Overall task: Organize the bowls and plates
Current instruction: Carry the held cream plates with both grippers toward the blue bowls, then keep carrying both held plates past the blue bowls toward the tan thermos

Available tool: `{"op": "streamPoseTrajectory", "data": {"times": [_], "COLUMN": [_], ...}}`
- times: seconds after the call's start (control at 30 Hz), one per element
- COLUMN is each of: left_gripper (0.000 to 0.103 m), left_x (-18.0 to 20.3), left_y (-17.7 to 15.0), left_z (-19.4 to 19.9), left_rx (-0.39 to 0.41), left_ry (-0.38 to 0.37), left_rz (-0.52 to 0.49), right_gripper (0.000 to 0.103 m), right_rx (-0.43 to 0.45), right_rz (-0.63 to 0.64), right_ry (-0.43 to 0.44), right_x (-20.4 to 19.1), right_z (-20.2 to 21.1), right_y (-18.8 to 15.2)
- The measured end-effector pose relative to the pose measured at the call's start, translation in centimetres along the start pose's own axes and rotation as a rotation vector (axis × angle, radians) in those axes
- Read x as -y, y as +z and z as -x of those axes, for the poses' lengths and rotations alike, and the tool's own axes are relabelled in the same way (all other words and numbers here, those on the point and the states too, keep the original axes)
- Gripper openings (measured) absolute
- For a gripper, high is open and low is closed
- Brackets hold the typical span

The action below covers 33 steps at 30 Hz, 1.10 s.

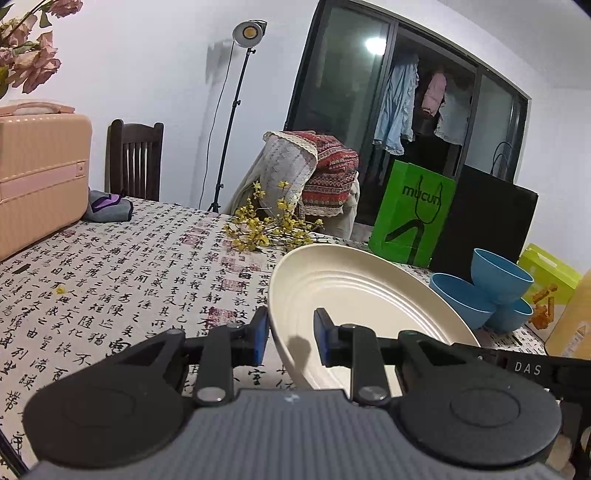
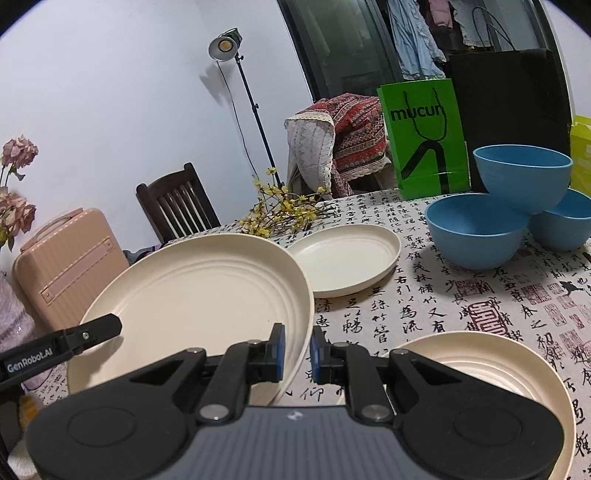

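Both tongs nearly closed, pinching opposite rims of lifted plate (image 2: 192, 295): left tongs (image 1: 291, 338), right tongs (image 2: 297, 352); smaller plate (image 2: 343, 258) upper right, beyond

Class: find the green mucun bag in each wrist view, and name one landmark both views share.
Left wrist view: green mucun bag stands right of centre, behind the held cream plate.
Right wrist view: green mucun bag stands upper right, left of the blue bowls.
Shared landmark: the floor lamp.
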<state>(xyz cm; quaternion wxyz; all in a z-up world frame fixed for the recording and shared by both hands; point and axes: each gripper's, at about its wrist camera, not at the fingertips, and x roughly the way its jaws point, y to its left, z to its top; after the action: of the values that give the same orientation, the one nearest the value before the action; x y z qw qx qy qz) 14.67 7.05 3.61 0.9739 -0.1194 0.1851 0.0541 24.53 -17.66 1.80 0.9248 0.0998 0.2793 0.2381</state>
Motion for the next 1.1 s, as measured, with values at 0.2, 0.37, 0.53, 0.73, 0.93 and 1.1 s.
{"op": "streamPoseTrajectory", "data": {"times": [0.2, 0.37, 0.53, 0.73, 0.93, 1.1], "left_gripper": [0.026, 0.026, 0.026, 0.026, 0.026, 0.026], "left_x": [0.7, 1.3, 2.1, 3.0, 3.6, 4.2], "left_y": [-0.3, -0.6, -1.0, -1.3, -1.6, -1.9], "left_z": [0.2, 0.4, 0.5, 0.5, 0.5, 0.2], "left_rx": [0.001, -0.001, -0.003, -0.004, -0.009, -0.017], "left_ry": [-0.015, -0.031, -0.050, -0.074, -0.097, -0.115], "left_rz": [-0.008, -0.011, -0.016, -0.021, -0.023, -0.024], "right_gripper": [0.014, 0.014, 0.014, 0.014, 0.014, 0.014], "right_rx": [0.011, 0.023, 0.034, 0.038, 0.054, 0.063], "right_rz": [-0.011, -0.018, -0.029, -0.053, -0.054, -0.060], "right_ry": [-0.010, -0.020, -0.033, -0.043, -0.065, -0.081], "right_x": [0.8, 1.3, 2.0, 3.1, 3.8, 4.5], "right_z": [0.8, 1.6, 2.2, 2.7, 3.6, 4.2], "right_y": [-0.3, -0.6, -0.8, -1.1, -1.4, -1.7]}}
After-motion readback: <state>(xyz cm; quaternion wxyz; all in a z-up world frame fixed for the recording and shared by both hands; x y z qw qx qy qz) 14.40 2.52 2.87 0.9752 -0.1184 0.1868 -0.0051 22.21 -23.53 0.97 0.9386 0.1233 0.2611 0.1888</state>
